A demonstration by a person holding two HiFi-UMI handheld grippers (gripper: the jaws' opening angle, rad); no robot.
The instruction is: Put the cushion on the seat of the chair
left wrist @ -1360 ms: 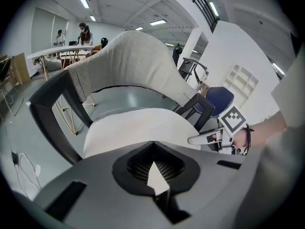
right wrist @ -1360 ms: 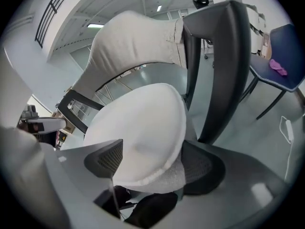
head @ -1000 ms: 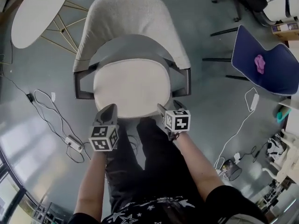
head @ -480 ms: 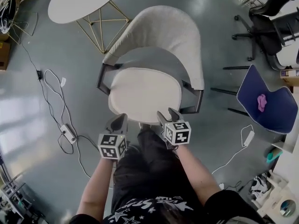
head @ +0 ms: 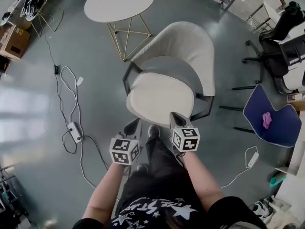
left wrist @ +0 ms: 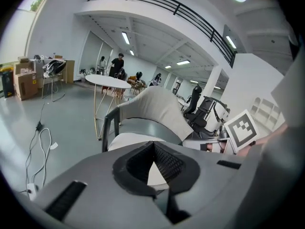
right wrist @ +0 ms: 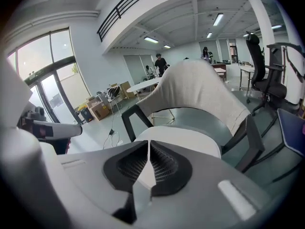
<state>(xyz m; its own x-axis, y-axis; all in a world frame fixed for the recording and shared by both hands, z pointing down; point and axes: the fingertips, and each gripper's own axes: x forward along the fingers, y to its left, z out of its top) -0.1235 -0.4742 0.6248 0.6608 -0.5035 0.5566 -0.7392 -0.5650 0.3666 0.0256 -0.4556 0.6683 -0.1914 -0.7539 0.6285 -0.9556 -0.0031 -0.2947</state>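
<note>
The pale cushion point(head: 156, 98) lies flat on the seat of the grey armchair point(head: 180, 43), and nothing holds it. Both of my grippers hang in front of the chair, apart from the cushion's front edge. The left gripper point(head: 135, 124) is shut with nothing in it, just left of the seat's front. The right gripper point(head: 175, 117) is shut and empty too, its tips over the cushion's front right rim. In the left gripper view the cushion point(left wrist: 125, 140) shows beyond the closed left gripper point(left wrist: 153, 145). In the right gripper view the cushion point(right wrist: 188, 140) sits behind the closed right gripper point(right wrist: 149, 145).
A round white table point(head: 119, 1) on gold wire legs stands behind the chair on the left. Cables and a power strip point(head: 74, 130) lie on the floor at left. A blue chair point(head: 281, 128) and black office chairs point(head: 281, 37) stand at right. The person's legs are right in front of the armchair.
Both grippers have come up and back from the cushion's front edge. The right gripper's jaws, open a second ago, have closed. The head view has swung so the chair sits further right.
</note>
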